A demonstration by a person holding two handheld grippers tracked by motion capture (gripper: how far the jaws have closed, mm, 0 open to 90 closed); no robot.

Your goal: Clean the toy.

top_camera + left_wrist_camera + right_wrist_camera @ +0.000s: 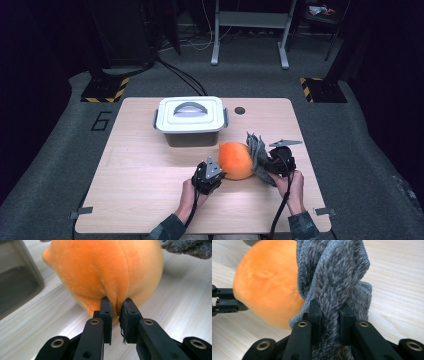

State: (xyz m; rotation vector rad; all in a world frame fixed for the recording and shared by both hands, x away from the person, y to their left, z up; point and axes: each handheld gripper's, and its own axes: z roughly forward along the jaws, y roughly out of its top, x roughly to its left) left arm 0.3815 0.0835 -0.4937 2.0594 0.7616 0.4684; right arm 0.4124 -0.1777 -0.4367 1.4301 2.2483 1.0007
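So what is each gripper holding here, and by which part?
The left gripper pinches a fold of the orange plush toy at its near side; the right gripper clamps the bunched grey knit fabric.

A pale wood-grain counter [140, 170] is carrying everything here, standing on a grey carpeted floor [60, 150]. A grey storage box [190, 121] with a white lid and a grey handle is sitting toward its far edge. Just in front of the box, an orange plush toy [235, 160] is resting on the counter, with a grey knitted cloth [257, 152] lying against its right side. A small dark round hole [240, 110] is showing near the far edge, right of the box.
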